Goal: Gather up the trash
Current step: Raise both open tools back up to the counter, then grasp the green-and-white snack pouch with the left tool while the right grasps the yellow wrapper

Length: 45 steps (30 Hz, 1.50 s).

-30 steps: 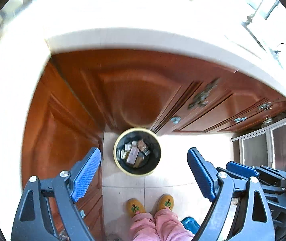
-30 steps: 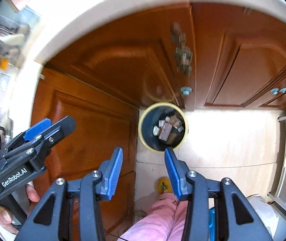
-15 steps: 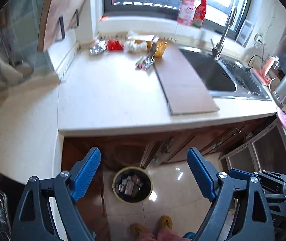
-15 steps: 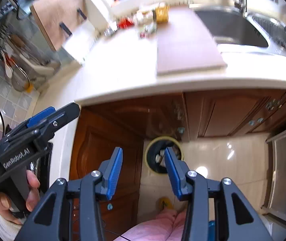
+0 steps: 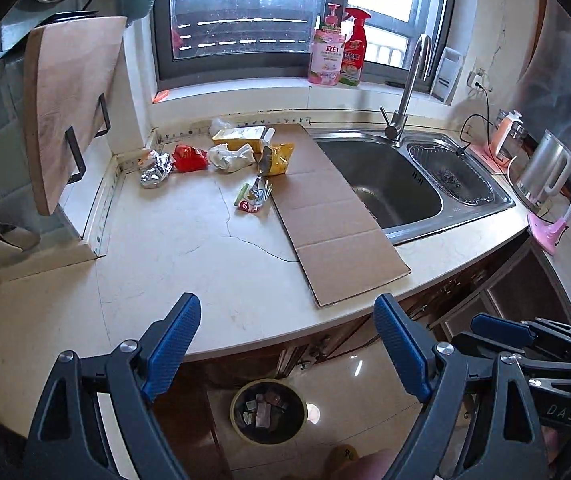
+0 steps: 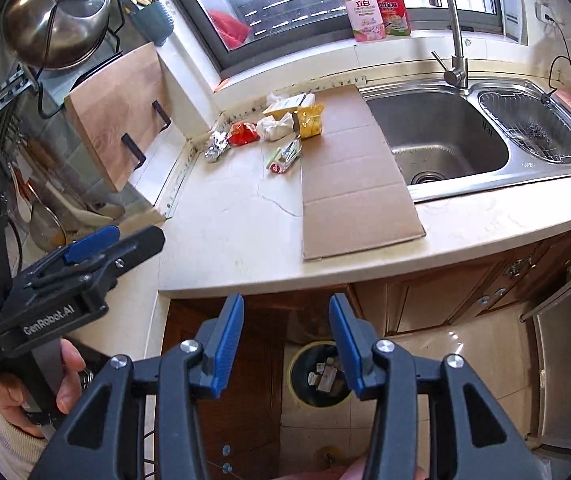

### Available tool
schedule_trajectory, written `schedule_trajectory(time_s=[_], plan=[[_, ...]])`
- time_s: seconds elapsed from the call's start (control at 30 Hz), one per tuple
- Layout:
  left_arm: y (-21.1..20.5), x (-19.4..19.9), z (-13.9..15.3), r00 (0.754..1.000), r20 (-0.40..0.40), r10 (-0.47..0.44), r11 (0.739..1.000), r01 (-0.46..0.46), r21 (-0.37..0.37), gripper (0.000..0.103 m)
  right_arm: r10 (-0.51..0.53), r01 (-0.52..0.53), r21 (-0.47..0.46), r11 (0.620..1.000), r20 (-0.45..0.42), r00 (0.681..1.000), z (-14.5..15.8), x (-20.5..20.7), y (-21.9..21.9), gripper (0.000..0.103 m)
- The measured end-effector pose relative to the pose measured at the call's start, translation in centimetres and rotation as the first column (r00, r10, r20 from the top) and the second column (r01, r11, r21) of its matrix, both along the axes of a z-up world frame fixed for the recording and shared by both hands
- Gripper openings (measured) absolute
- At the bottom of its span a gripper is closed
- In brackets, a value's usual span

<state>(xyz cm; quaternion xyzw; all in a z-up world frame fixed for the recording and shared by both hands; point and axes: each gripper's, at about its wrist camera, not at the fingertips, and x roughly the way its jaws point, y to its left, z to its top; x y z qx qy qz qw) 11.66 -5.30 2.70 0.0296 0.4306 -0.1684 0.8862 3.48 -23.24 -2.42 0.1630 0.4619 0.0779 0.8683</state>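
Trash lies at the back of the counter: crumpled foil (image 5: 156,169), a red wrapper (image 5: 189,158), white crumpled paper (image 5: 231,157), a yellow bag (image 5: 276,159), a yellow box (image 5: 239,135) and a small green-white wrapper (image 5: 253,197). The same heap shows in the right wrist view (image 6: 273,128). A round bin (image 5: 268,410) with trash inside stands on the floor below the counter edge, also in the right wrist view (image 6: 321,374). My left gripper (image 5: 287,344) is open and empty above the counter's front edge. My right gripper (image 6: 286,336) is open and empty above the bin.
A flat cardboard sheet (image 5: 335,216) lies beside the steel sink (image 5: 381,184). A wooden cutting board (image 5: 65,108) leans at left. Bottles (image 5: 339,54) stand on the windowsill; a kettle (image 5: 543,170) and pink lamp (image 5: 565,200) at right. Wooden cabinets (image 6: 445,296) run below.
Both grippers have tilted up from looking down at the bin and cabinet doors to facing the countertop, window and sink. Both stay open and empty.
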Motion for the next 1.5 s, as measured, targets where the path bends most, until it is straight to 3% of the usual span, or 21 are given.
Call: schedule_trajectory(time_s=[0.23,0.4,0.63,0.77,1.13,1.4,1.5], plan=[[-0.4,6.6,-3.0,0.997,-0.079,0.02,0.999,-0.023,-0.039,0.087,0.01,-0.01,-0.013,1.0,-0.016,1.0,-0.7,6.0,-1.5,0.046],[-1.3,13.9,-5.9,0.989,-0.143,0.043,0.999,-0.046,-0.021,0.087,0.058,-0.057,0.017,0.998,-0.034,0.998,-2.0,13.4,-2.4,0.046],[-3.8,23.9,-11.1,0.958,-0.282,0.058,0.998,-0.058,0.007,0.087,0.135,-0.129,0.057,0.99,-0.113,0.984,-4.3,24.8,-4.2,0.046],[-5.1,27.7,-13.9,0.938,-0.34,0.06,0.998,-0.061,0.008,0.087,0.169,-0.165,0.037,0.986,-0.136,0.976,-5.8,30.6,-5.1,0.058],[-6.1,33.3,-19.1,0.894,-0.439,0.087,0.996,-0.069,0.055,0.087,0.248,-0.243,0.05,0.969,-0.183,0.951,-9.7,39.7,-4.3,0.058],[-7.0,35.0,-20.3,0.891,-0.447,0.083,0.996,-0.055,0.076,0.087,0.279,-0.278,0.034,0.96,-0.195,0.94,-11.4,42.4,-2.7,0.059],[-7.1,35.7,-20.3,0.894,-0.437,0.1,0.994,-0.074,0.077,0.08,0.295,-0.296,0.026,0.955,-0.197,0.935,-11.9,43.0,-2.0,0.059]])
